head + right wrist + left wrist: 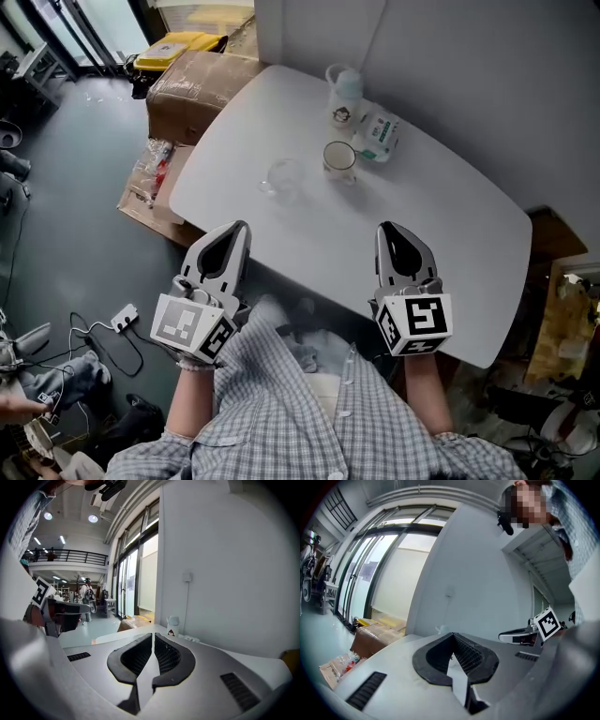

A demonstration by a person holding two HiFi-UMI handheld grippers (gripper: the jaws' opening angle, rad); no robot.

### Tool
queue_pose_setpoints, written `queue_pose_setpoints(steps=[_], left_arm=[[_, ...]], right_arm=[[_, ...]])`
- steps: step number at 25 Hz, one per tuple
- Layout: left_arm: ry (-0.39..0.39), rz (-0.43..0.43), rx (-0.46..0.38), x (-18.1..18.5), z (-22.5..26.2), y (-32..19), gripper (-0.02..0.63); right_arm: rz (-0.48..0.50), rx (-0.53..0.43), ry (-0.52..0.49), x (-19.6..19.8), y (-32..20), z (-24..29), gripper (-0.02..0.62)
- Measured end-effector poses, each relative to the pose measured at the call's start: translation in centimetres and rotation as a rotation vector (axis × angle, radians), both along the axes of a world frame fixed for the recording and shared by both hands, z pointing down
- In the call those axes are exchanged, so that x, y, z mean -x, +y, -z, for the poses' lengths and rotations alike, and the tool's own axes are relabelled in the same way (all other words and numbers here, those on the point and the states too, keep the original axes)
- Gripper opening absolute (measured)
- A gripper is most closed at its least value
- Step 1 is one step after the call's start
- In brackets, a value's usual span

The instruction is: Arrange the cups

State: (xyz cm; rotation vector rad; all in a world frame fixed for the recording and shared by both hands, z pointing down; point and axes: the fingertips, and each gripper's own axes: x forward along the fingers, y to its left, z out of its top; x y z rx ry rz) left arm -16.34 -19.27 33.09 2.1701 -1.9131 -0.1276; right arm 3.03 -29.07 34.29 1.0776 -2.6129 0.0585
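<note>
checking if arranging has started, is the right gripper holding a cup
No, the right gripper has its jaws together with nothing between them; the white lidded cup stands beyond it.

The table [281,234] is plain white. On it, one cup [282,178] is clear and colourless, a second cup [339,159] is clear with a pale beige tint, and the tall cup [344,94] is whitish with a small brown cartoon figure. The packet [380,134] is white with green print. The left gripper [239,228] and right gripper [386,228] are grey with black pads [136,658] — each bears black-and-white square markers. The shirt [281,412] is a fine blue-and-white check; the box [192,89] is brown and the floor [75,187] dark grey.
</note>
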Motion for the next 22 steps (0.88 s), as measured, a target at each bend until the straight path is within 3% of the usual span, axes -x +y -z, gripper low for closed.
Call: queue_pose_setpoints(steps=[7,16,22], left_arm=[[0.070,-0.071,0.051,1.7,-2.1,-4.2,0.009],[-0.011,-0.195,0.172,4.0,-6.1,-8.2,0.009],[-0.075,-0.291,0.280,4.5,-10.1,-9.5,0.011]], right_arm=[[-0.055,0.020,0.020,0.7,-2.9,-1.5,0.032],[-0.104,0.070,0.068,4.2,-6.6,-4.7,0.032],[-0.152,0.079,0.170,5.3,-8.8,-8.4,0.032]])
